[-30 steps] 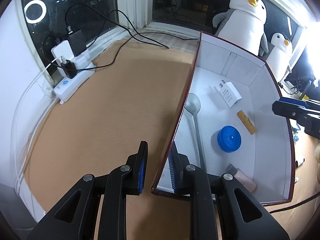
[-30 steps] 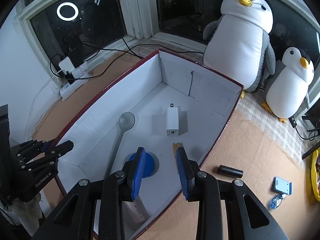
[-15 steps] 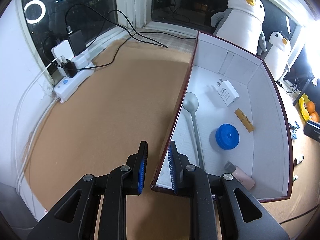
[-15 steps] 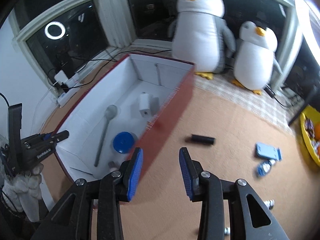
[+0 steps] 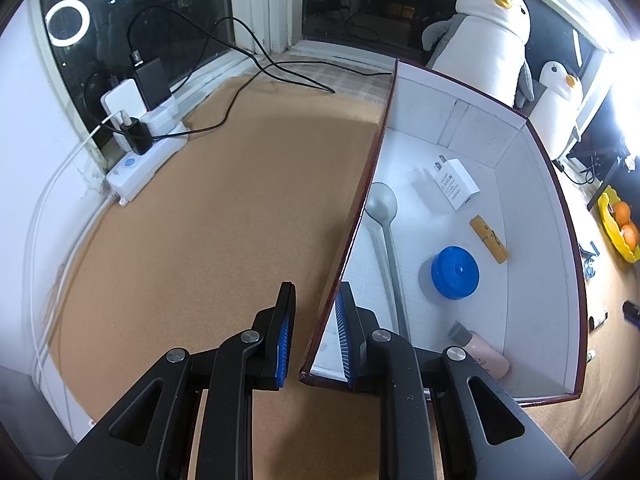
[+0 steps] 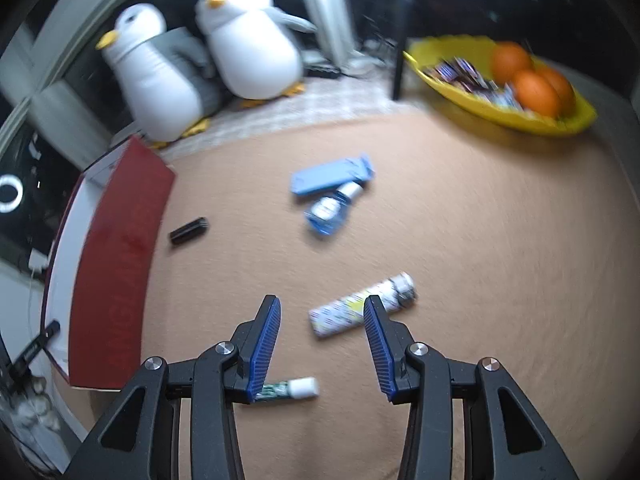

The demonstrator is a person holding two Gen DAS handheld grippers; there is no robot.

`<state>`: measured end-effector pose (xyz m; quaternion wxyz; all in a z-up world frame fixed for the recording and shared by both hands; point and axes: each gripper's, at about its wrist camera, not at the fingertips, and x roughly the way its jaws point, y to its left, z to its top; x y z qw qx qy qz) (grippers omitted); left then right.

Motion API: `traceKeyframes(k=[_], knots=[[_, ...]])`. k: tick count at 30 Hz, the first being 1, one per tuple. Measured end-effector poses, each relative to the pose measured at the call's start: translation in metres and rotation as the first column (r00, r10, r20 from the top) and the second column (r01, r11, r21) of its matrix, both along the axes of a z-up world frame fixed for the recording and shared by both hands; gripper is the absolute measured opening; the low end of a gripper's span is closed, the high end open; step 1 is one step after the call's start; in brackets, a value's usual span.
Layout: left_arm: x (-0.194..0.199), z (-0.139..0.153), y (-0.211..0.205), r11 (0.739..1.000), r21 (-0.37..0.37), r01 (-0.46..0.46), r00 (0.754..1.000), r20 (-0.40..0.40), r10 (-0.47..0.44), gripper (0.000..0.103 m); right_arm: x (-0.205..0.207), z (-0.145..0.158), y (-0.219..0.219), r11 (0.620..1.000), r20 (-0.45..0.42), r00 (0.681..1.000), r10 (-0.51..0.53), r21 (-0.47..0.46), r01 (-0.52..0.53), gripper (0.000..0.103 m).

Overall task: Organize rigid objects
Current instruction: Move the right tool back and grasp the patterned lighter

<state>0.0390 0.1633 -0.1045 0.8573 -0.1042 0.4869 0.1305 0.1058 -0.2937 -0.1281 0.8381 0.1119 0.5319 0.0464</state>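
Left wrist view: our left gripper (image 5: 312,336) stays clamped on the box wall (image 5: 360,216), lower centre, steadying it. Inside the box, right half of frame: spoon (image 5: 384,216), charger (image 5: 454,184), clothespin (image 5: 490,240), blue lid (image 5: 455,267), pink bottle (image 5: 482,354).

Right wrist view: our right gripper (image 6: 320,344) has swung out of the box and now sits over the cork table (image 6: 460,240), jaws opening with nothing between the pads. A patterned tube (image 6: 360,310) lies just ahead, a small white-capped tube (image 6: 290,389) below, a black cylinder (image 6: 189,231) left of centre, and blue items (image 6: 330,194) at centre. Likely the next pick is starting.
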Motion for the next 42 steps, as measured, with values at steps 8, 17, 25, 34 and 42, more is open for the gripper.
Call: traceKeyframes(k=[8, 17, 25, 34, 42], knots=[[0.0, 0.0, 0.0, 1.0, 0.002, 0.0, 1.0, -0.001, 0.0, 0.019, 0.006, -0.031, -0.021, 0.995, -0.08, 0.995, -0.061, 0.07, 0.066, 0.04], [0.0, 0.0, 0.002, 1.0, -0.001, -0.007, 1.0, -0.002, 0.007, 0.019, 0.026, -0.049, -0.016, 0.992, -0.137, 0.989, -0.062, 0.102, 0.077, 0.04], [-0.001, 0.001, 0.003, 1.0, -0.002, -0.01, 1.0, -0.004, 0.01, 0.019, 0.044, -0.05, -0.005, 0.999, -0.142, 0.99, -0.026, 0.035, 0.031, 0.04], [-0.001, 0.0, 0.003, 1.0, -0.001, -0.011, 1.0, -0.003, 0.011, 0.019, 0.06, -0.053, 0.033, 0.983, -0.124, 0.983, 0.134, -0.109, -0.147, 0.039], [-0.002, 0.0, 0.005, 1.0, -0.001, -0.015, 1.0, -0.003, 0.015, 0.019, 0.055, -0.055, 0.052, 0.939, -0.123, 0.967, 0.224, -0.237, -0.248, 0.021]])
